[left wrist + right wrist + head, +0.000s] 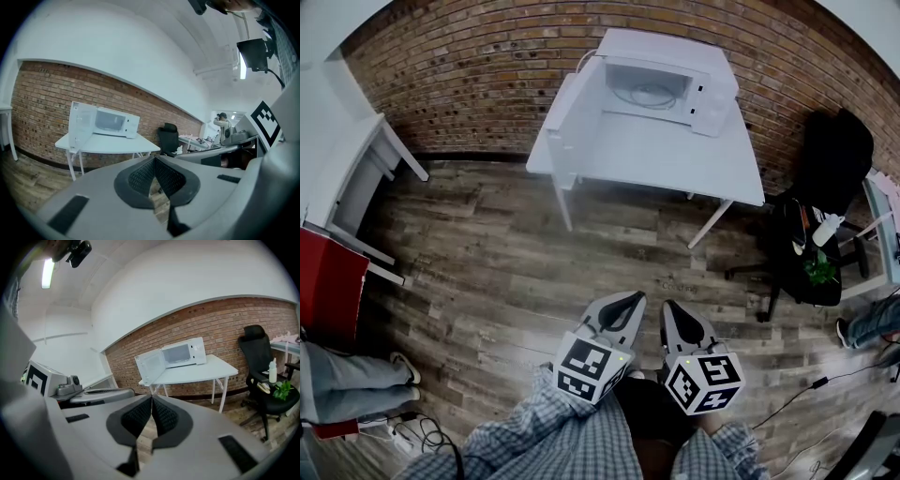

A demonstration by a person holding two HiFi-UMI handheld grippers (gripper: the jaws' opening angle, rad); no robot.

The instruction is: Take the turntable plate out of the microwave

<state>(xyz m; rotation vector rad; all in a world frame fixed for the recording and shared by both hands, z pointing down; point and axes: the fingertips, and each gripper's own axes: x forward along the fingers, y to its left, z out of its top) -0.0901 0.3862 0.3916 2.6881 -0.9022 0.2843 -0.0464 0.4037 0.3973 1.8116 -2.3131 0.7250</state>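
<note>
So, head view: left gripper [626, 300] and right gripper [672, 307] side by side low in frame, over wood floor [487, 272], well apart from white table [675, 169].
Microwave [712, 98]: on the table by brick wall [487, 66], door [567, 117] swung open to the left.
Turntable plate [649, 95]: inside the microwave cavity, lying flat.
Left gripper view: jaws pressed together, nothing between them; microwave far ahead, plate too small to make out.
Right gripper view: jaws pressed together, empty; open microwave far ahead, black chair [260, 376] right of the table.
</note>
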